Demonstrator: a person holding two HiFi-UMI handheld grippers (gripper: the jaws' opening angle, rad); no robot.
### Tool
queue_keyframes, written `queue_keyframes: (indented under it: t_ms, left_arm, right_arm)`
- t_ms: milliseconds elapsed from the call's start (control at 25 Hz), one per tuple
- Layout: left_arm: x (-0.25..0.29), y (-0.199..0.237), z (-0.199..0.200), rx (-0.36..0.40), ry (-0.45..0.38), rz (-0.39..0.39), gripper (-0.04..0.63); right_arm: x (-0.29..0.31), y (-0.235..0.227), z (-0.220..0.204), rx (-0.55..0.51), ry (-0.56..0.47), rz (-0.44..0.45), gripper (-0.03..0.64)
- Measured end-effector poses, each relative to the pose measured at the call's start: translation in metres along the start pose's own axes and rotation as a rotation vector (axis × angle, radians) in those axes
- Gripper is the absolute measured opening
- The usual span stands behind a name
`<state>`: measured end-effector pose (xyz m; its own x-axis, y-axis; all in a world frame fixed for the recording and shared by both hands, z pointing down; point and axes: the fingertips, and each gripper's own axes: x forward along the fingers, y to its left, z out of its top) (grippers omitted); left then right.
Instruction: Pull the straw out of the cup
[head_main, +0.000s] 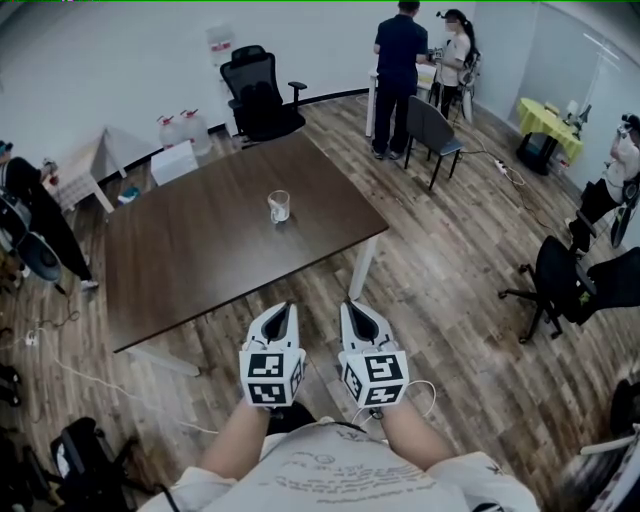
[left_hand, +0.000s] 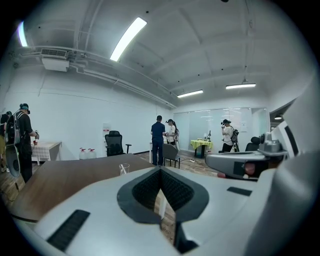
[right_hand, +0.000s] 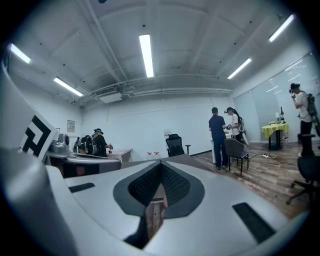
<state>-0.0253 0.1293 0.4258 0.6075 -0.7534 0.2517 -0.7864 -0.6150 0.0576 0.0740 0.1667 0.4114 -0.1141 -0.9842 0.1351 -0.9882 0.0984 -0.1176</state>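
A clear cup (head_main: 279, 206) with a white straw (head_main: 275, 203) in it stands near the middle of the dark brown table (head_main: 200, 260). The left gripper view shows the same cup (left_hand: 124, 169) small and far off, just left of the jaws. Both grippers hang side by side in front of the table's near edge, well short of the cup. My left gripper (head_main: 290, 307) (left_hand: 160, 172) is shut with nothing in it. My right gripper (head_main: 349, 306) (right_hand: 160, 164) is also shut and empty. The cup does not show in the right gripper view.
A black office chair (head_main: 258, 95) stands behind the table, a grey chair (head_main: 435, 130) at the back right, another black chair (head_main: 560, 285) at the right. Two people (head_main: 400, 60) stand at a far table. Water bottles (head_main: 180, 128) sit by the wall. The white table leg (head_main: 362, 265) is ahead of my right gripper.
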Motion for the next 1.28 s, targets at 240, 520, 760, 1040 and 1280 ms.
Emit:
queue_keyframes:
  t_ms: [240, 520, 760, 1040, 1280]
  left_arm:
    - [0.028, 0.000, -0.002, -0.007, -0.003, -0.006, 0.006]
    - [0.074, 0.014, 0.008, 0.005, -0.007, -0.023, 0.006]
    - [0.126, 0.038, 0.013, -0.007, -0.001, -0.038, 0.006]
    - [0.193, 0.082, 0.039, -0.026, -0.006, -0.043, 0.006]
    - [0.249, 0.127, 0.050, -0.046, 0.014, -0.046, 0.006]
  right_arm:
    - [0.018, -0.015, -0.005, -0.006, 0.007, 0.003, 0.015]
    - [0.060, -0.036, -0.002, 0.000, 0.008, -0.014, 0.015]
    - [0.114, -0.049, 0.005, -0.020, 0.008, -0.016, 0.015]
    - [0.193, -0.064, 0.020, -0.032, 0.023, -0.009, 0.015]
    - [0.267, -0.071, 0.027, -0.031, 0.050, -0.001, 0.015]
